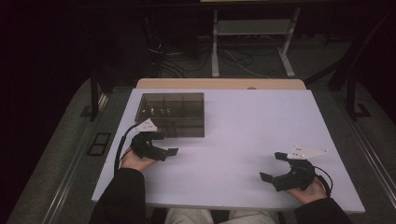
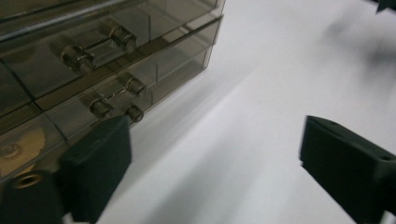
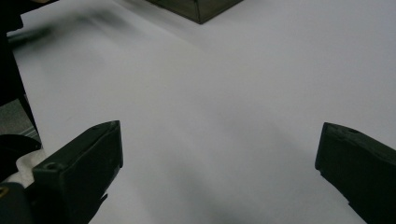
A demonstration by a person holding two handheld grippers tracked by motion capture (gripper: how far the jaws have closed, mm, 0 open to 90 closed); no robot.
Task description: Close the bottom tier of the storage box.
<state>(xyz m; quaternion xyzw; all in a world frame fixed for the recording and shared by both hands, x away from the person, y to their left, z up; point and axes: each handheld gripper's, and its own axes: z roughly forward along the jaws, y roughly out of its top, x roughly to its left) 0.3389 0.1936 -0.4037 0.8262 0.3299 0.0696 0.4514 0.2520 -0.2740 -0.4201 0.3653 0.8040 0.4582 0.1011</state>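
Smoky clear plastic drawer box (image 1: 173,114) sits at the white table's (image 1: 252,135) far left, drawers facing the person. Left gripper (image 1: 161,144) waits just beside its front, jaws wide and empty, likely lined up with a drawer handle (image 2: 114,95). Right gripper (image 1: 273,170) rests well apart, jaws wide, empty.

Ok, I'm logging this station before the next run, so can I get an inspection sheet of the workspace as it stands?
Surface: white table top, bare apart from the drawer box.
Job's things: smoky clear drawer box at far left; small knobs on the drawer fronts; drawers look pushed in.
Clutter: nothing seen.
Tongs: left tongs open, just in front of the box, nothing between them; right tongs open over bare table, near right.
Cables: one trails from each of the tongs; loose wires on the floor beyond the table.
Surroundings: dim room, white frame legs behind.
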